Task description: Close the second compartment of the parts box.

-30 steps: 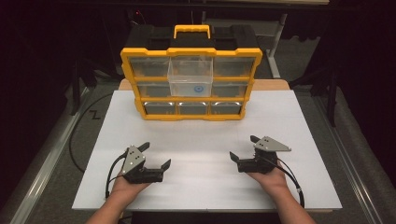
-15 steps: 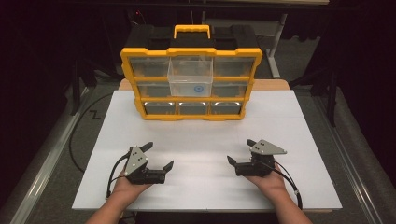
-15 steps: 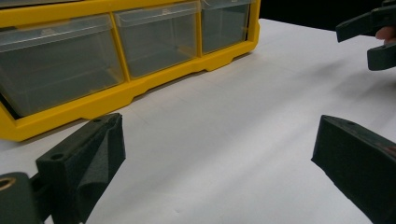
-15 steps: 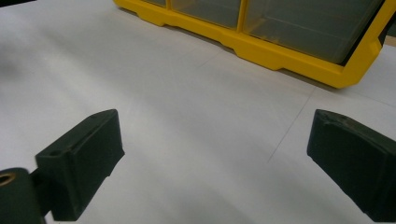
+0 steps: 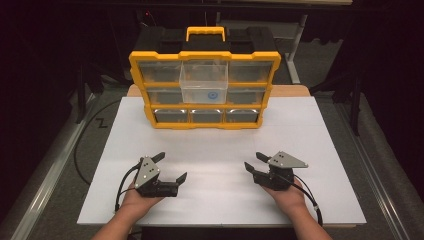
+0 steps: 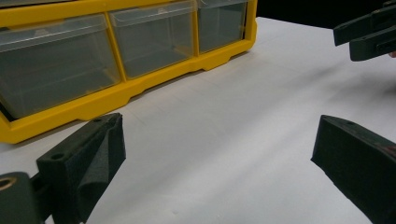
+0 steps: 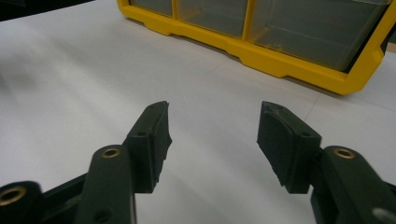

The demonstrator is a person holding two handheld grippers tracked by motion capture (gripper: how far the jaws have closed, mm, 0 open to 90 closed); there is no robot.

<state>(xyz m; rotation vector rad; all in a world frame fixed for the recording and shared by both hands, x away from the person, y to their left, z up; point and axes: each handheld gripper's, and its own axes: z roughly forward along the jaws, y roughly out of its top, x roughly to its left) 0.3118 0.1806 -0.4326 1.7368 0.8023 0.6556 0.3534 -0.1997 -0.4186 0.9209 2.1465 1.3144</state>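
- A yellow box (image 5: 205, 122) with a yellow handle (image 5: 205, 32) is seen standing upright at the far end of the white surface (image 5: 220, 150).
- The front of the box is made of see-through drawers in three rows.
- One clear drawer (image 5: 204, 82) in the top middle is pulled out toward the near side, past the drawers beside it.
- A small blue round thing (image 5: 213, 94) is seen low in that drawer, but what it is cannot be told.
- The left claw (image 5: 172, 167) is held in a hand (image 5: 135, 200) at the near left of the surface.
- Its jaws are spread wide, and nothing is held between them.
- In the left claw's own view, the bottom row of drawers (image 6: 116, 51) is seen ahead and to the left, well apart from the jaws.
- The tip of the other claw (image 6: 369, 35) is seen at the top right of that view.
- The right claw (image 5: 252, 162) is held in the other hand (image 5: 287, 197) at the near right of the surface.
- Its jaws are spread too, a bit less than the left ones, and nothing is held.
- In the right claw's own view, the yellow bottom edge (image 7: 261, 56) of the box is seen ahead, with bare white surface between it and the jaws.
- Both claws are kept low over the surface and are pointed inward and a little toward the box.
- A grey plate is seen on top of each claw, and a black cable (image 5: 310, 197) is seen trailing back from the right one.
- The two claws are well apart from each other and from the box.
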